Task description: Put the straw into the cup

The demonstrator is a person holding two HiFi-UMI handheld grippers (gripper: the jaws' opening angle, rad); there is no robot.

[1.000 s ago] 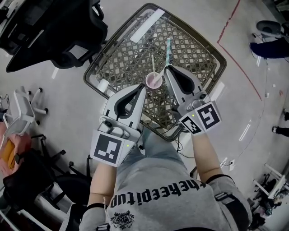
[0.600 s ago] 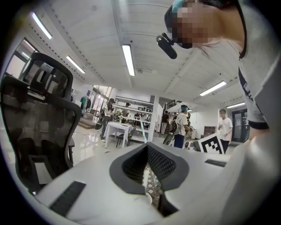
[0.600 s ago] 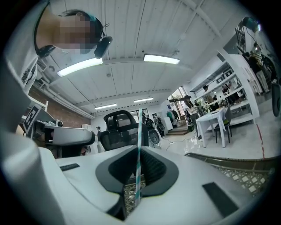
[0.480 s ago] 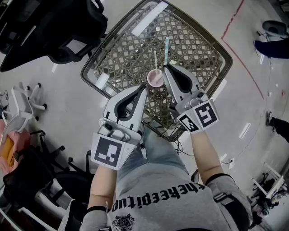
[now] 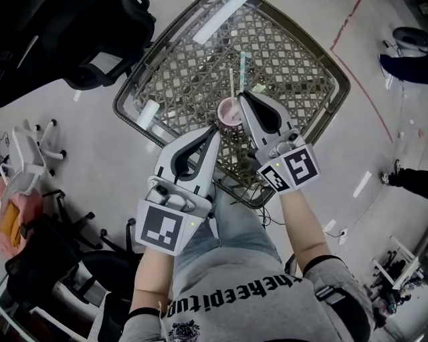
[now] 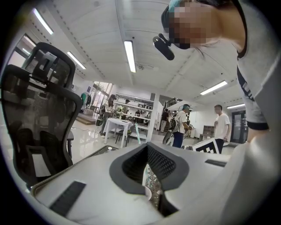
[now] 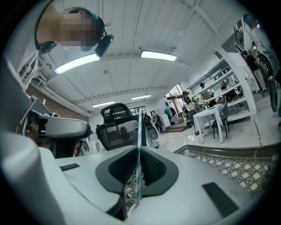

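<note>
A small pink cup stands on the woven lattice table. My right gripper is at the cup's right rim, shut on a teal-and-white striped straw that points away across the table. In the right gripper view this straw stands upright between the closed jaws. A thin white straw rises at the cup's far side. My left gripper is shut, its tips just beside the cup's near left side. In the left gripper view the cup's rim shows through the finger cut-out.
On the table lie a long white strip at the far side, a white roll at the left edge and a small scrap. A black office chair stands to the far left. Red tape marks the floor.
My right gripper has edged the striped straw slightly left, closer to the cup. The left gripper has kept its place beside the cup.
</note>
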